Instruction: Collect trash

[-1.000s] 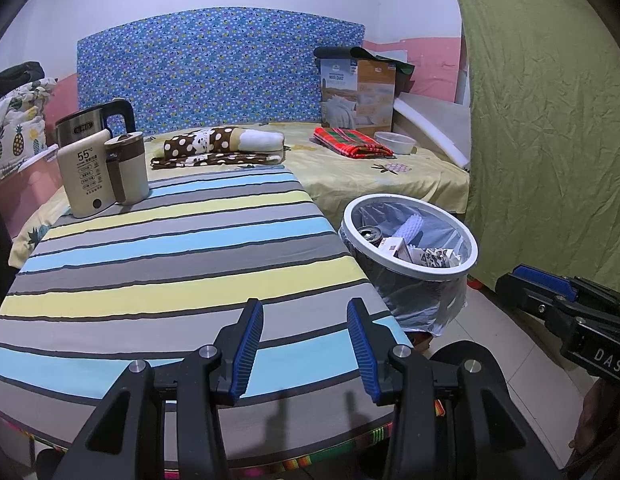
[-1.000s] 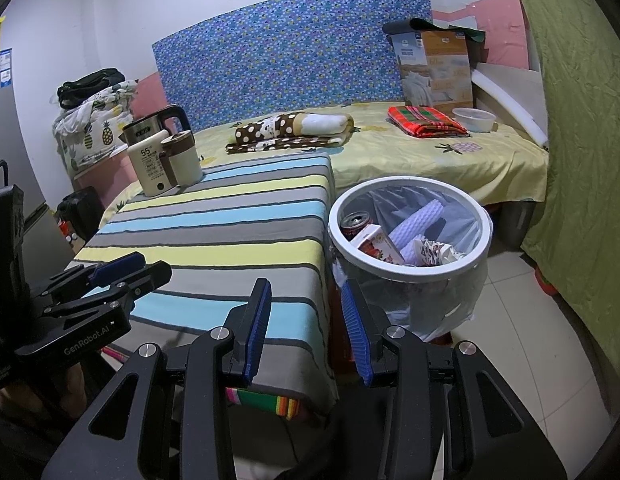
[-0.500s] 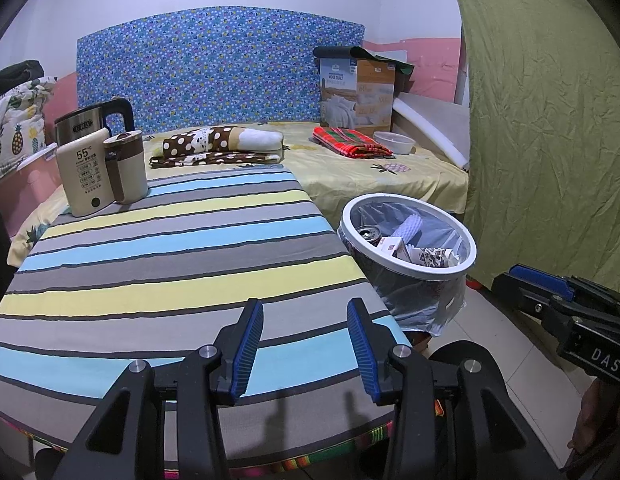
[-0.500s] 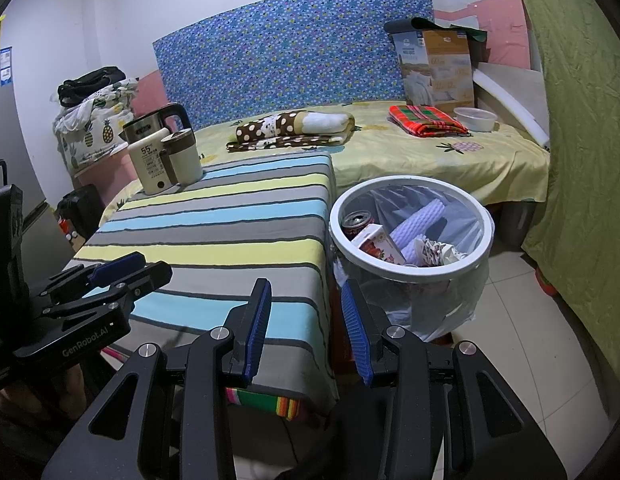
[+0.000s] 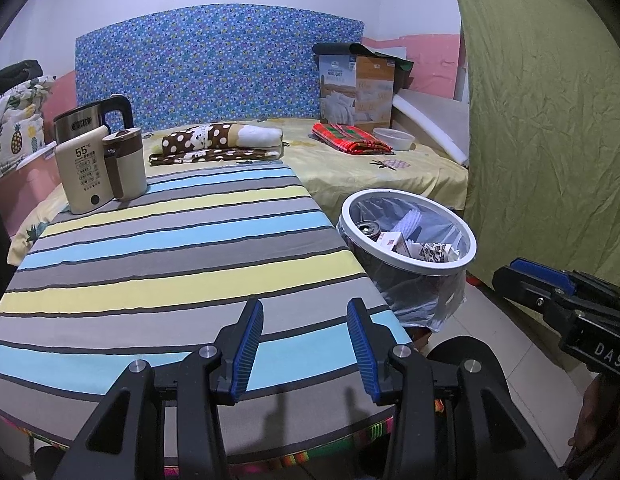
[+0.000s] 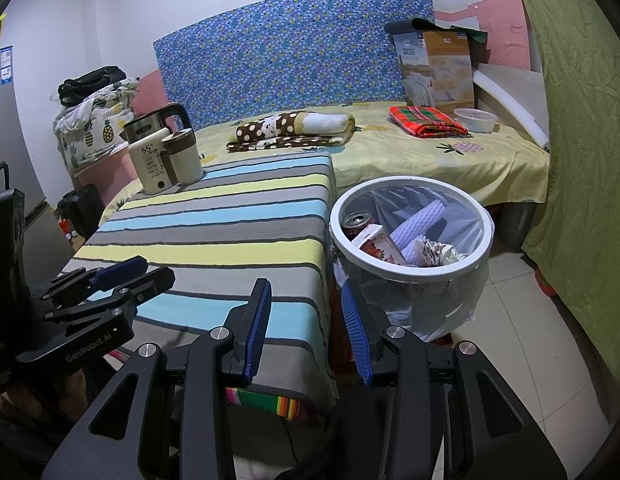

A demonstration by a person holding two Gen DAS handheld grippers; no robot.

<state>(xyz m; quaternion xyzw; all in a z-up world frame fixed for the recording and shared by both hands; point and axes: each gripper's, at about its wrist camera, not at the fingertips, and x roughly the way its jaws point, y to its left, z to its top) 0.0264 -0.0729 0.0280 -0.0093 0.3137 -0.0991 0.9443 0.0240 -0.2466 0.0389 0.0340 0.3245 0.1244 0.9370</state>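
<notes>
Both jaws spread, empty: left gripper (image 5: 306, 340), right gripper (image 6: 306, 322). Trash, a can (image 6: 355, 222), carton (image 6: 379, 245) and wrappers, sits in the bin (image 6: 483, 248) ahead-right of both. Striped tablecloth (image 5: 170, 248) bare of litter; collection looks finished.

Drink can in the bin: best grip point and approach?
Take the can by its upper side wall, coming from above. It stands roughly upright against the bin rim's table side, top showing, with a red carton against its front, so only the top end is free. The right gripper is nearer, jaws open and empty.
</notes>
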